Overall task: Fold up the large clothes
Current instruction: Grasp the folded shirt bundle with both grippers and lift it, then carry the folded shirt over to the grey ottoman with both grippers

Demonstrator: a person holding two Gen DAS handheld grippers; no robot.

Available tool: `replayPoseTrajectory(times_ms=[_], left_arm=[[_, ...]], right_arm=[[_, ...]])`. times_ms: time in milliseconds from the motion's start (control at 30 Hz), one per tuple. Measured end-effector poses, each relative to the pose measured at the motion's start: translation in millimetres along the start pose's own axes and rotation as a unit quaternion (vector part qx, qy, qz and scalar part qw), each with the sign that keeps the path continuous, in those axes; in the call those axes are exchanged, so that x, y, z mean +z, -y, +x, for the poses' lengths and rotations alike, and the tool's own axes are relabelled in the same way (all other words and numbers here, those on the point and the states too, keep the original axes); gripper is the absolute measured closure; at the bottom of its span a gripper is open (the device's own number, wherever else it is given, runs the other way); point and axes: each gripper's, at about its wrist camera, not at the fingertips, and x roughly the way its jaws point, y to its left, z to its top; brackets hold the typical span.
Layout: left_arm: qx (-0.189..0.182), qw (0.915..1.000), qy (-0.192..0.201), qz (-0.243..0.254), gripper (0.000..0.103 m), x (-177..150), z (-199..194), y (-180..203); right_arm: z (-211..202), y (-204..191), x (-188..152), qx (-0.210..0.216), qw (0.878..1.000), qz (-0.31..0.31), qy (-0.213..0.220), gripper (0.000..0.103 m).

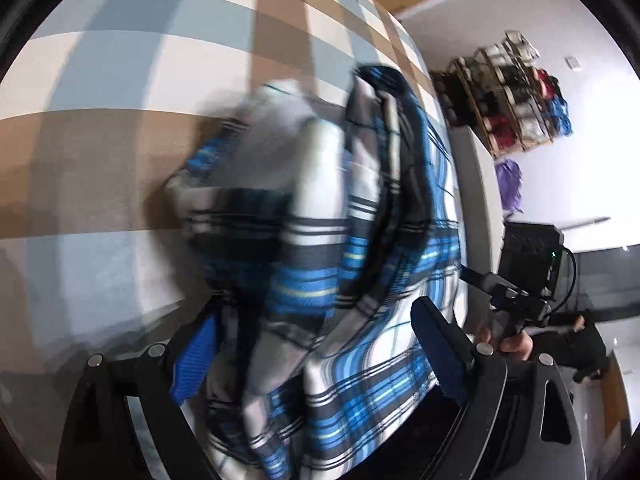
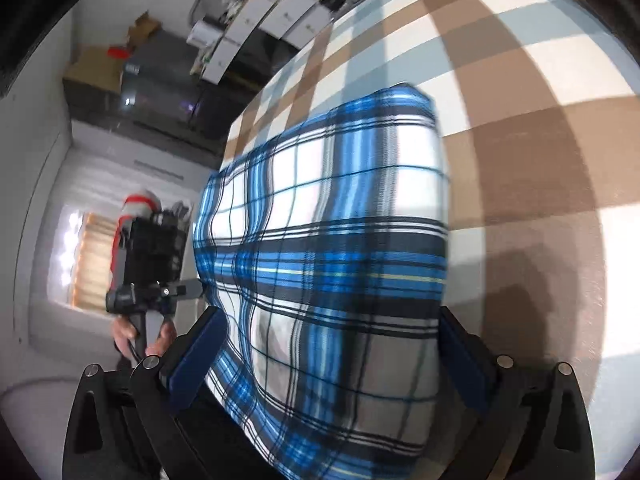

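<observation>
Light: bright, even indoor | Glare: window (image 2: 76, 256) blown out white | Shadows: soft dark patches on checked cover (image 2: 532, 280) | Blur: plaid garment (image 1: 320, 240) smeared by motion, left view worst | Distortion: strong fisheye curve, black corners

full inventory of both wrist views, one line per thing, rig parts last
plaid shirt: 1, blue, white and black, bunched on the checked cloth, lying between both claws' fingers
checked cloth: 1, brown, pale blue and white, covers the surface under the shirt
wooden rack: 1, stacked with red, white, dark and blue fabric, against the white wall, left wrist view
purple cloth: 1, below the rack
cabinets: white row, background of right wrist view
cardboard box: 1, brown, far corner
left claw: 1, black with blue pads, jaws wide, shirt between them, not pinched
right claw: 1, same build, jaws wide around the shirt
hands: 2, each gripping a claw handle
</observation>
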Motion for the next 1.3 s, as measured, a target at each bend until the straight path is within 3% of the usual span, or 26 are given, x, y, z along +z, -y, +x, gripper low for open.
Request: replayPoseTrajectory(times_ms=[67, 133, 167, 200, 267, 367, 467, 733, 833, 1033, 1133, 1300], left_arm=[[0.01, 0.9997, -0.007, 0.023, 0.015, 2.1, 0.8, 7.0], [0.031, 0.9984, -0.009, 0.047, 0.018, 0.8, 6.4, 18.3], [0.039, 0.9978, -0.012, 0.053, 0.04, 0.6, 9.2, 21.7], [0.048, 0.9971, -0.013, 0.057, 0.049, 2.0, 10.8, 22.9], [0.064, 0.9964, -0.011, 0.053, 0.063, 4.6, 13.8, 27.6], [0.07, 0.9942, -0.022, 0.079, 0.072, 4.7, 16.9, 39.1], [0.056, 0.9953, -0.027, 0.075, 0.077, 6.8, 16.8, 44.2], [0.006, 0.9965, -0.005, 0.083, 0.08, 9.9, 22.9, 74.2], [-0.031, 0.9953, -0.002, 0.092, 0.08, 13.9, 39.5, 102.5], [-0.063, 0.989, 0.014, 0.133, 0.08, 29.0, 56.7, 172.0], [-0.074, 0.9822, 0.026, 0.171, 0.08, 38.5, 73.9, 223.1], [-0.069, 0.9744, 0.022, 0.213, 0.08, 51.2, 110.3, 265.7]], right_arm=[[2.7, -5.3, -3.3, -0.008, 1.0, -0.015, -0.004, 0.003], [2.6, -6.8, -7.1, -0.017, 1.0, -0.022, -0.009, 0.031], [1.1, -4.0, -9.0, -0.022, 1.0, -0.016, -0.006, 0.056], [0.1, -0.8, -9.2, -0.008, 1.0, -0.005, -0.005, 0.067], [-6.2, -0.1, -12.7, 0.01, 1.0, -0.008, 0.008, 0.077], [-15.0, -7.5, -21.6, 0.004, 1.0, -0.02, 0.02, 0.08], [-25.1, -14.6, -24.6, 0.014, 0.999, -0.022, 0.035, 0.084], [-84.1, -36.7, -29.3, -0.003, 0.996, -0.047, 0.079, 0.088], [-124.0, -40.8, -27.0, -0.016, 0.993, -0.055, 0.106, 0.089], [-213.8, -34.3, -19.7, -0.067, 0.986, -0.062, 0.141, 0.089], [-266.0, -21.6, -14.7, -0.092, 0.98, -0.056, 0.167, 0.089], [-340.4, 16.1, -9.1, -0.153, 0.965, -0.041, 0.207, 0.089]])
